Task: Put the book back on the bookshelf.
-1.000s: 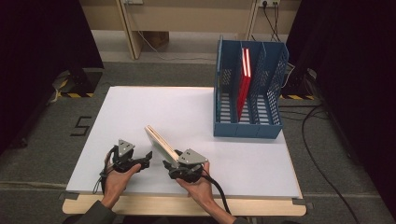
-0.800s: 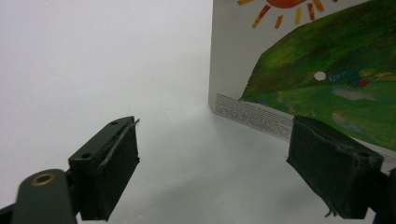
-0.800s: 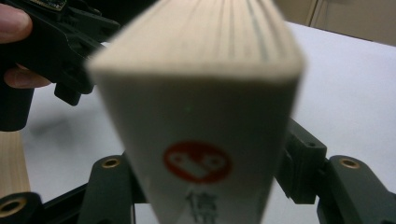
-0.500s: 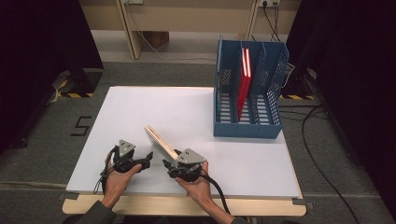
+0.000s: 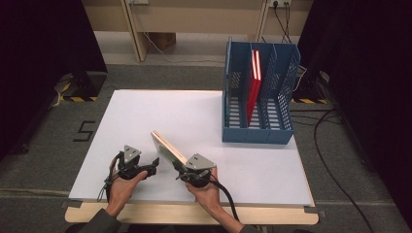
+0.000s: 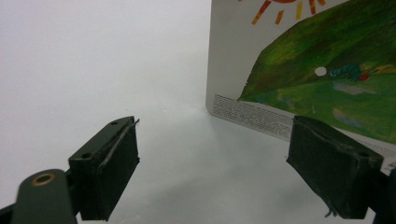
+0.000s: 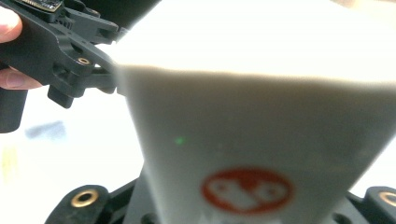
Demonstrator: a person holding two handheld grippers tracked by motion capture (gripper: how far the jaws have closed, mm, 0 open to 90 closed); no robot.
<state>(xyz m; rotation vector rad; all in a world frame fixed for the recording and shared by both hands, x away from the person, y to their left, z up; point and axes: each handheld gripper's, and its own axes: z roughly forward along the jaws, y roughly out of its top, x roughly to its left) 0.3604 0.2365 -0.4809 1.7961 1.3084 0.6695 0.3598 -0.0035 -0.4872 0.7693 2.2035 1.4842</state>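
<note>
Two grippers: right [image 5: 182, 171] fingers just closed on book [image 5: 167, 150], left [image 5: 154, 164] fingers wide, empty.

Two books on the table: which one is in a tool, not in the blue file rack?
The picture book with the green hill cover, standing on edge near the table's front. The right tool has just closed on it. The red book stands in the blue file rack.

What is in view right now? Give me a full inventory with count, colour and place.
Picture book: one, white with a green hill cover, standing on edge at the table's near middle, between the right gripper's jaws.
File rack: one, blue, table's far right.
Red book: one, upright in the rack's middle slot.
Table: one, white top.
Left gripper: black, open, beside the book.
Right gripper: black, jaws just closing on the book.
</note>
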